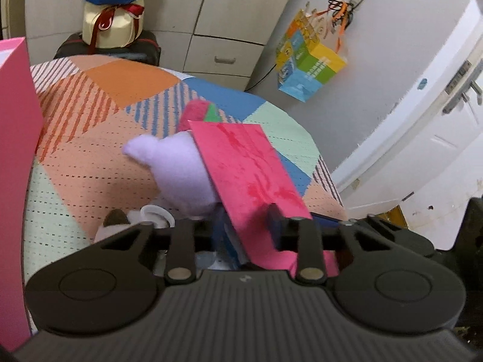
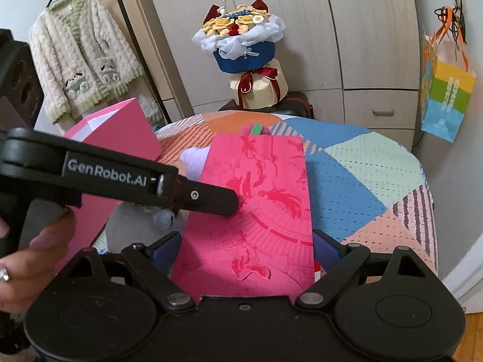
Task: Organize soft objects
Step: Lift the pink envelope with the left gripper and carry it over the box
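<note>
A pink patterned flap (image 1: 247, 166) of a box or bag lies over the soft toys on the patchwork table. My left gripper (image 1: 241, 229) reaches in at the flap's left edge; its right finger (image 1: 276, 226) lies on the flap, and its grip is hidden. It shows from the side in the right wrist view (image 2: 211, 199). A lilac plush (image 1: 181, 166) and a red and green plush (image 1: 197, 111) stick out from under the flap. My right gripper (image 2: 247, 247) is open, with a blue pad (image 2: 166, 249) on each side of the flap (image 2: 256, 205).
A pink box (image 2: 120, 132) stands open at the table's left. A flower bouquet (image 2: 244, 39) sits on a black case behind the table. A colourful paper bag (image 2: 443, 96) hangs on the right wall. A cardigan (image 2: 81, 57) hangs at left.
</note>
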The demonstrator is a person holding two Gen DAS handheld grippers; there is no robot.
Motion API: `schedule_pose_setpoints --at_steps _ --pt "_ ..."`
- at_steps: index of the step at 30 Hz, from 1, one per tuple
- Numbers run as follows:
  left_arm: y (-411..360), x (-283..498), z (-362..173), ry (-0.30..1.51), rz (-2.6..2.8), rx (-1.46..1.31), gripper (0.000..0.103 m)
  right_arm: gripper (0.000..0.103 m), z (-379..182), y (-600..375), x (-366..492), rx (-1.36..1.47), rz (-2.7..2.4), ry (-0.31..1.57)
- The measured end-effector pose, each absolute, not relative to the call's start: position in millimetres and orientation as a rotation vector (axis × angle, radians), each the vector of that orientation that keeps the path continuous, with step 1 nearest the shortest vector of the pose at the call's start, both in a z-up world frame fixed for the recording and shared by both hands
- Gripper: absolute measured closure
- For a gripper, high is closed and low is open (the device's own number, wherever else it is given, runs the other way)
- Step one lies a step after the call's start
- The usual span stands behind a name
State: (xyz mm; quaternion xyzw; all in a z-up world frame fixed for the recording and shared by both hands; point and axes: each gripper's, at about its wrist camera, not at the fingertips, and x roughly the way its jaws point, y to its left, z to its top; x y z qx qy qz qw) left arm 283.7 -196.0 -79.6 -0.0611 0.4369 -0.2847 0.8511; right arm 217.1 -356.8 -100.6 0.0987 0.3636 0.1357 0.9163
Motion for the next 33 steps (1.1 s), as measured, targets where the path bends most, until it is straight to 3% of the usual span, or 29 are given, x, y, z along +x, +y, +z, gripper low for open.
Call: schedule_pose_setpoints --at_steps 14,33 --pt "-182.7 234.2 -40.9 0.801 -0.605 -0.071 0.082 0.010 -71.9 -347.9 185.9 0.222 0.275 0.708" --pt "-97.4 146.0 -15.1 0.810 -0.645 -0.086 0.083 0.010 -23.7 -276.3 103.4 0.061 0.316 0.793"
